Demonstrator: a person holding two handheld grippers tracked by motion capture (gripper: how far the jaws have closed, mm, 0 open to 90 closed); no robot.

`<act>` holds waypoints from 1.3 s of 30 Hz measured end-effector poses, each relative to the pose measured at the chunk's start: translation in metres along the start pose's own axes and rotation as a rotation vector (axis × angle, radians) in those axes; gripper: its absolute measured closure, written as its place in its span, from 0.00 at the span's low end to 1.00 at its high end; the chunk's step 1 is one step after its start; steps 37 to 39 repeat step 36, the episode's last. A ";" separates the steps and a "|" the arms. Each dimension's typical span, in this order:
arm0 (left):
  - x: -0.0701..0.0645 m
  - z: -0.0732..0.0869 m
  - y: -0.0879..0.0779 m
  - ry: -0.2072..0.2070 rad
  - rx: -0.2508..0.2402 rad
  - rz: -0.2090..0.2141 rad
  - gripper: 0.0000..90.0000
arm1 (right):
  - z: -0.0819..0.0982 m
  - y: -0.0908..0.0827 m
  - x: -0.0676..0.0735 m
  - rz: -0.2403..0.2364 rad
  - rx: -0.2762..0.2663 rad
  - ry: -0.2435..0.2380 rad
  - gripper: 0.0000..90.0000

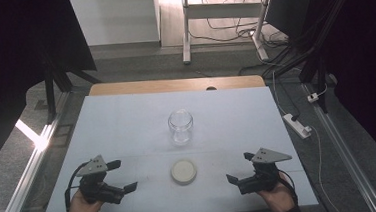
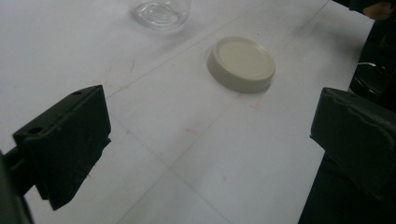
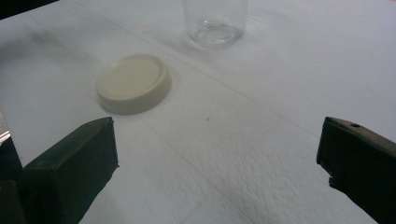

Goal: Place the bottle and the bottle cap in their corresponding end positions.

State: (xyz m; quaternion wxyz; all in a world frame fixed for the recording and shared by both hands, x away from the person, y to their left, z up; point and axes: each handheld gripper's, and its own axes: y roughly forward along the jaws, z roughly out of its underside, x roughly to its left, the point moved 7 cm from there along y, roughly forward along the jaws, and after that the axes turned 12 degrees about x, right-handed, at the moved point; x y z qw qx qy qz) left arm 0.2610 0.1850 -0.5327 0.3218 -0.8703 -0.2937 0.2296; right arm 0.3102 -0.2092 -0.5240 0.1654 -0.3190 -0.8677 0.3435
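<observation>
Both tools sit low at the near edge of the white counter (image 1: pixel 127 120), one in each hand, and neither has anything in it. The left tool (image 1: pixel 122 176) is spread wide, jaws released, with bare counter between them; in the left gripper view the cream lid (image 2: pixel 242 63) lies ahead, well clear of both jaws. The right tool (image 1: pixel 240 168) is just as wide open, gripping nothing, touching nothing; in the right gripper view the same lid (image 3: pixel 133 83) sits ahead and off toward the left-hand jaw, with a gap between them. From above, that lid (image 1: pixel 183 170) lies flat on the counter between the two tools, roughly midway. Beyond it, farther from the person, the clear glass jar (image 1: pixel 181 127) stands upright, mouth open, apart from the lid.
</observation>
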 end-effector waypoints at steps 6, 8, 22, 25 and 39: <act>0.005 0.019 -0.010 -0.031 0.014 -0.043 0.00 | 0.013 -0.011 -0.007 0.034 0.009 0.030 0.00; 0.006 0.025 -0.013 -0.040 0.017 -0.054 0.00 | 0.017 -0.014 -0.009 0.045 0.010 0.039 0.00; 0.014 0.059 -0.022 -0.096 0.087 -0.161 0.00 | 0.043 -0.032 -0.021 0.110 0.035 0.101 0.00; 0.015 0.065 -0.024 -0.107 0.100 -0.178 0.00 | 0.047 -0.035 -0.022 0.111 0.040 0.116 0.00; 0.018 0.073 -0.028 -0.143 0.119 -0.206 0.00 | 0.059 -0.043 -0.026 0.118 0.061 0.162 0.00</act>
